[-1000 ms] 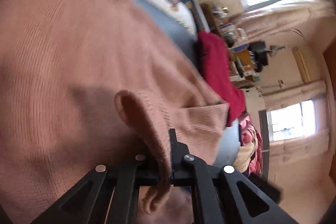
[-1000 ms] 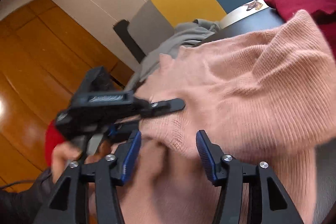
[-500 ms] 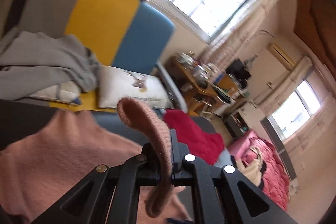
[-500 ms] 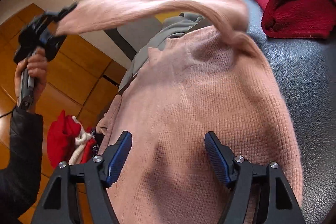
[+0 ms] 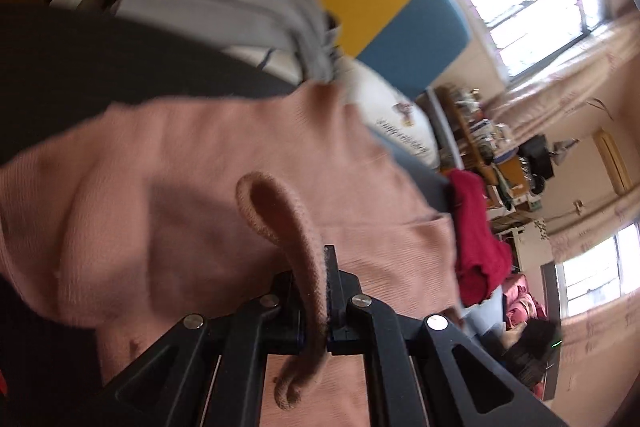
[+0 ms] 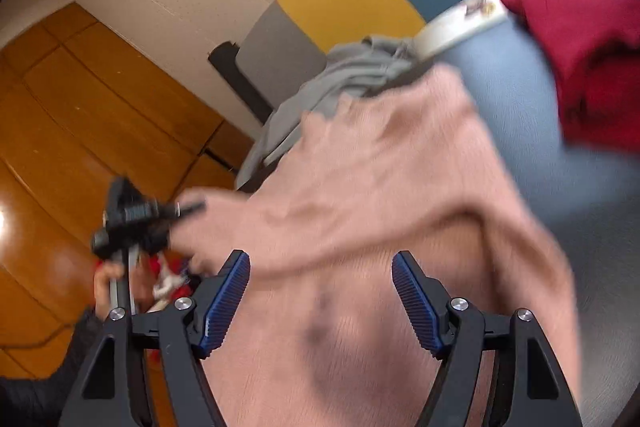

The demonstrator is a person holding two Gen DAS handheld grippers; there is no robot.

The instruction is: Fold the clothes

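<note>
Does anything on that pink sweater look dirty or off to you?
Yes. The pink sweater has a dark smudge on its body, between the right hand-held gripper's open fingers. It could be a stain or a shadow; blur hides which.

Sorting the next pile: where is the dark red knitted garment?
The dark red knitted garment lies top right in the right wrist view, on the blue-grey surface beyond the pink knitted sweater.
</note>
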